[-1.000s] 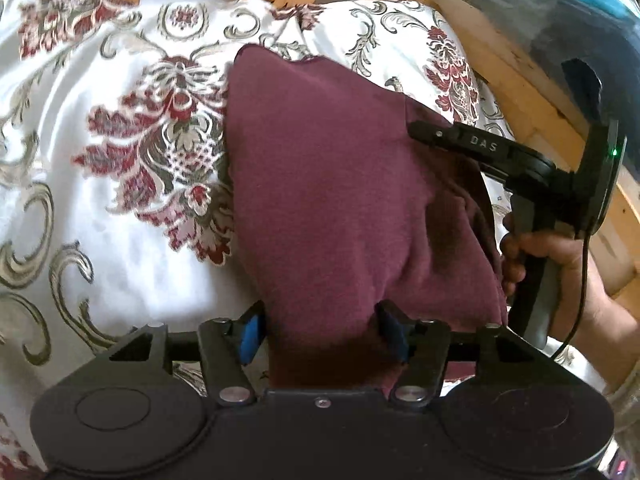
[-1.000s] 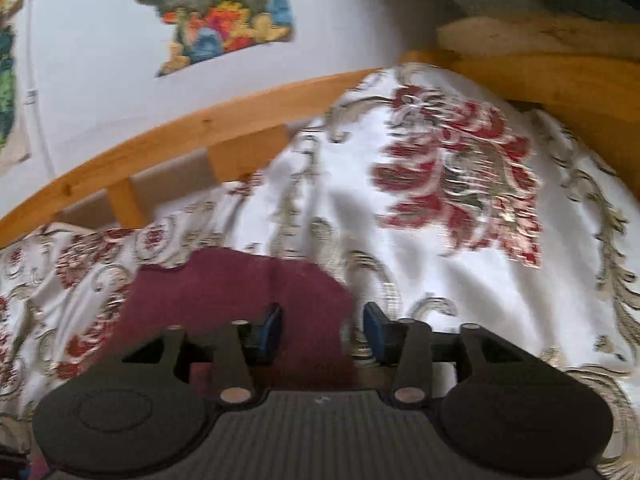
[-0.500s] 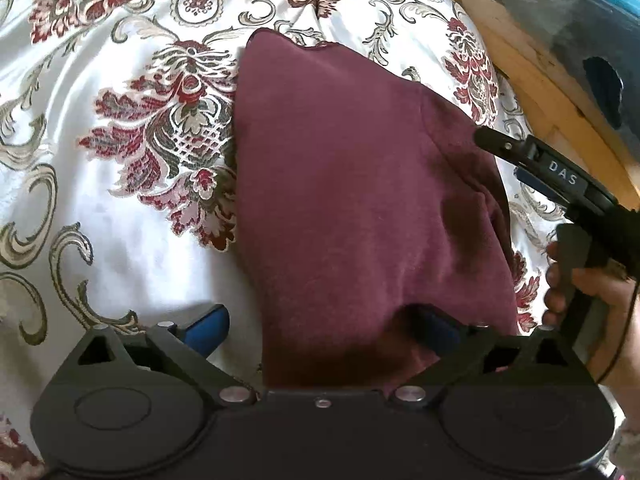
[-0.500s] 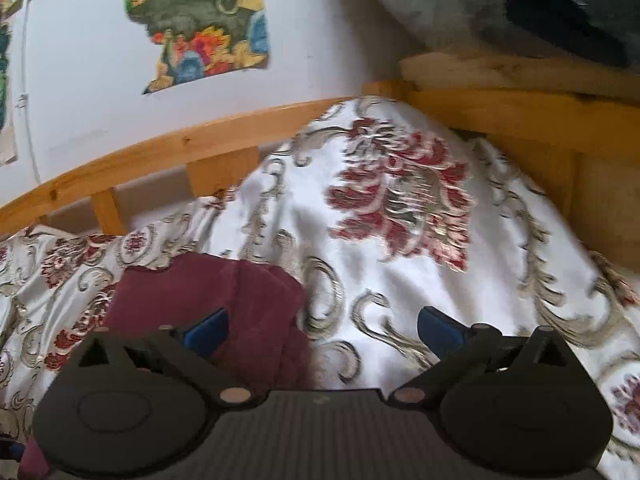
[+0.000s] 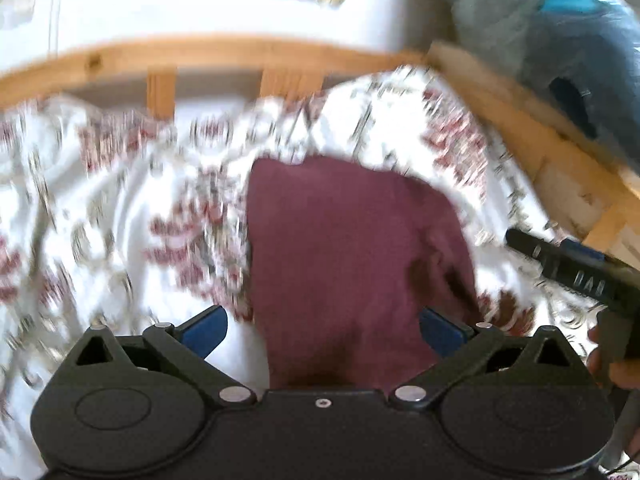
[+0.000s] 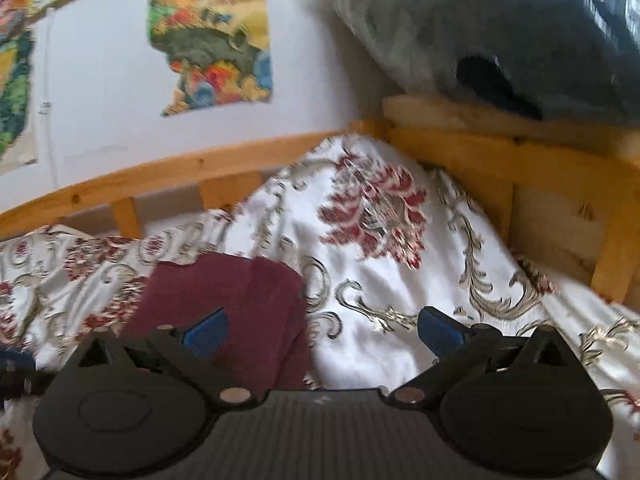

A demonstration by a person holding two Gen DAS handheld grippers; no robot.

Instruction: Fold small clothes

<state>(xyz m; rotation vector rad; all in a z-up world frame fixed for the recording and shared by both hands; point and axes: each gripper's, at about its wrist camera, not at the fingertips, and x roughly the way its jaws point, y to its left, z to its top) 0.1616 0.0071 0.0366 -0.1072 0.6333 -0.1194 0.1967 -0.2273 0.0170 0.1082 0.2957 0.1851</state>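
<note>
The maroon garment (image 5: 344,256) lies folded and flat on the bed (image 5: 120,216), on its white cover patterned with red flowers and grey scrolls.

In the left wrist view the left claw (image 5: 322,330) stands released, its two blue pads spread as wide as they go. The garment's near end runs straight down between them and under the claw's black body at 6 o'clock. The pad at 3 o'clock sits against the cloth's edge without pinching it; the pad at 9 o'clock is clear of the cloth, over bare cover. From the claw the garment stretches away toward 12 o'clock, ending short of the wooden bed rail (image 5: 240,54). This view is blurred, so the fine folds cannot be read.

At 3 o'clock in the same view the other handheld tool juts in from the frame's edge, gripped by the person's hand (image 5: 612,364), just beside the garment's right edge but apart from it.

In the right wrist view the right claw (image 6: 322,332) is likewise released and empty. The garment (image 6: 228,300) lies toward 10 o'clock of it: the 9 o'clock pad overlaps the cloth in the picture, while the 3 o'clock pad is over bare cover, well apart from the cloth. Whether the 9 o'clock pad touches the cloth cannot be told.
</note>
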